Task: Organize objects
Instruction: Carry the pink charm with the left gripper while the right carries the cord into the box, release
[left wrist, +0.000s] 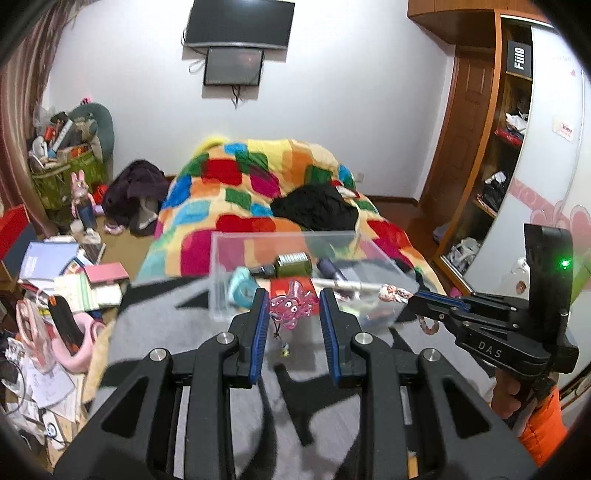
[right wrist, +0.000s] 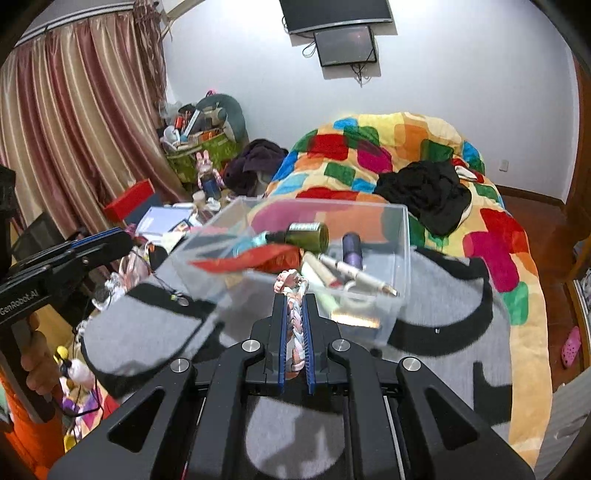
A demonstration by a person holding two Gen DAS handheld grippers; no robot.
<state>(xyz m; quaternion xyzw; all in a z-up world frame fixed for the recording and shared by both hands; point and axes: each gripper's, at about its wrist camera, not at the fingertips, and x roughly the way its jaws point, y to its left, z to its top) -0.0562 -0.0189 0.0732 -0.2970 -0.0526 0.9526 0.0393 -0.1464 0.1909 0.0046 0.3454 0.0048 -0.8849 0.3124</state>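
Closest to me, the right gripper (right wrist: 294, 306) has its blue pads pressed tight on a braided fabric loop (right wrist: 294, 325) in pinks and whites, whose knotted top pokes up above the fingertips; from the other side the same braid droops below that tool's tip (left wrist: 428, 325). The left gripper (left wrist: 293, 301) has its jaws a little apart, and a translucent pink octopus charm (left wrist: 291, 306) sits between the pads with a dark cord and a small bead dangling under it; whether the pads actually press on the charm I cannot tell. An orange sleeve (left wrist: 543, 424) shows under the hand (left wrist: 508, 398) on the right tool's handle. Both tools hover over a grey blanket with black shapes (right wrist: 155, 332). Just beyond the fingertips sits a clear plastic box (right wrist: 400, 258) on that blanket, holding a dark green bottle (right wrist: 308, 236) lying on its side, a purple cylinder (right wrist: 351, 251), a white pen-like stick (right wrist: 358, 275), something red (right wrist: 240, 260) and a teal ring (left wrist: 242, 288). Behind the box a bright patchwork quilt (right wrist: 388, 147) is heaped up, with black clothing (right wrist: 424, 192) lying on it. Left of it, books and papers (left wrist: 55, 266) litter the floor. Farther back stand a green basket (left wrist: 62, 177) stuffed with odds and ends, striped curtains (right wrist: 74, 110), and on the far wall a dark screen (left wrist: 240, 22).
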